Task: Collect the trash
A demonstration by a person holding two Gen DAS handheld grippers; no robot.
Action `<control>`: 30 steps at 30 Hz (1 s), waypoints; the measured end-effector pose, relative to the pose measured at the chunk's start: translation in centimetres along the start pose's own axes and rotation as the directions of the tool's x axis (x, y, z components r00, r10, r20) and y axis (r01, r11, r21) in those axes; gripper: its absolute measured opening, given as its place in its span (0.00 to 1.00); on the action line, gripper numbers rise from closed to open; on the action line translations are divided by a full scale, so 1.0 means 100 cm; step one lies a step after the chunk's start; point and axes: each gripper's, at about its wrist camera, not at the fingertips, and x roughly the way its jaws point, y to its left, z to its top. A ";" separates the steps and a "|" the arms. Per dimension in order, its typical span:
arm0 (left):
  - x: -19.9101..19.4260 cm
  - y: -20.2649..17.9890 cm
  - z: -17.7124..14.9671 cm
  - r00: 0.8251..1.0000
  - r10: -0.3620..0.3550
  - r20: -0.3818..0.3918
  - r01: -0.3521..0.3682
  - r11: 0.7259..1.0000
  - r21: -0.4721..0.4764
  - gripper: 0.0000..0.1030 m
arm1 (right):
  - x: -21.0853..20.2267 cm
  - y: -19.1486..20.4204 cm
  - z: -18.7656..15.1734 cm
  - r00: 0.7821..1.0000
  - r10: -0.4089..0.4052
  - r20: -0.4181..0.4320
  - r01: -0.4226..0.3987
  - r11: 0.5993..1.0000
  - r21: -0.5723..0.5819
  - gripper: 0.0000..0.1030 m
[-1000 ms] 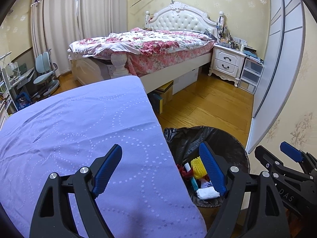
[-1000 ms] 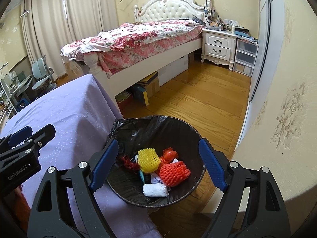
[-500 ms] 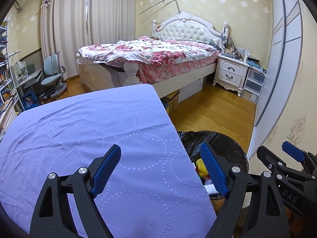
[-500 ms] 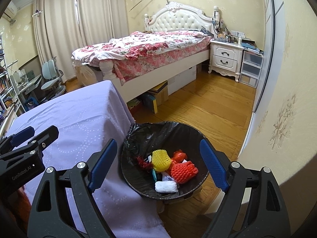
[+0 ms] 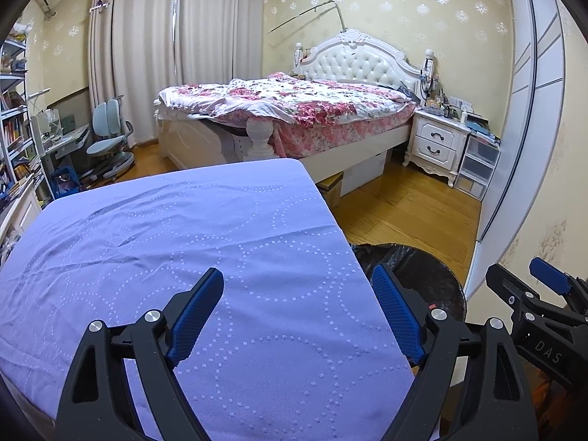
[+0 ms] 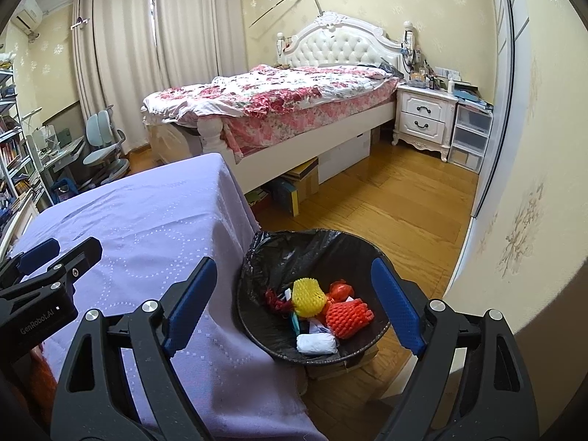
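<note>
We hold both grippers over the near end of a table [image 5: 191, 242] draped in a purple cloth, bedroom beyond. Left gripper [image 5: 299, 314]: jaws spread wide, nothing between the blue pads, only cloth below. Right gripper [image 6: 294, 301]: jaws likewise wide apart and empty, its left finger over the cloth edge, its right finger over the far rim of the bin [image 6: 279, 253]. The bin stands on the wood floor [image 6: 397, 202] just beside the table's right corner, lined with a black bag. The trash lies inside it: a yellow foam net [image 6: 308, 292], an orange foam net [image 6: 347, 314], a red wrapper [image 6: 275, 299] and a white wad [image 6: 316, 343] nearest us; smaller scraps under them we cannot make out. Against a second ago: both views have pulled back and risen. In the left view the bin [image 5: 419, 268] then showed its contents between the fingers; now only a dark slice of its bag shows behind the right finger, the trash hidden, and the cloth fills far more of the view, its far edge now wholly in sight. In the right view the bin then sat square between the fingers; now it sits smaller and toward the right finger, with more table showing at left. The trash in the bin lies as it did. Both pairs of jaws stand a touch wider than before. The bed [image 6: 279, 99] and nightstand [image 6: 422, 117] appear lower and fuller in view.
</note>
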 end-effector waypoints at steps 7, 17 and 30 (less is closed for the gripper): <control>0.000 0.001 0.000 1.000 -0.001 0.000 0.001 1.000 -0.002 0.81 | -0.001 0.002 -0.001 1.000 -0.001 0.001 0.001 1.000 -0.001 0.82; -0.002 0.001 -0.001 1.000 0.000 0.002 0.000 1.000 0.001 0.81 | -0.001 0.002 -0.001 1.000 0.000 0.000 0.000 1.000 -0.003 0.82; -0.002 0.002 -0.001 1.000 -0.001 0.002 0.001 1.000 -0.001 0.81 | -0.001 0.003 -0.001 1.000 -0.001 0.001 0.001 1.000 -0.003 0.82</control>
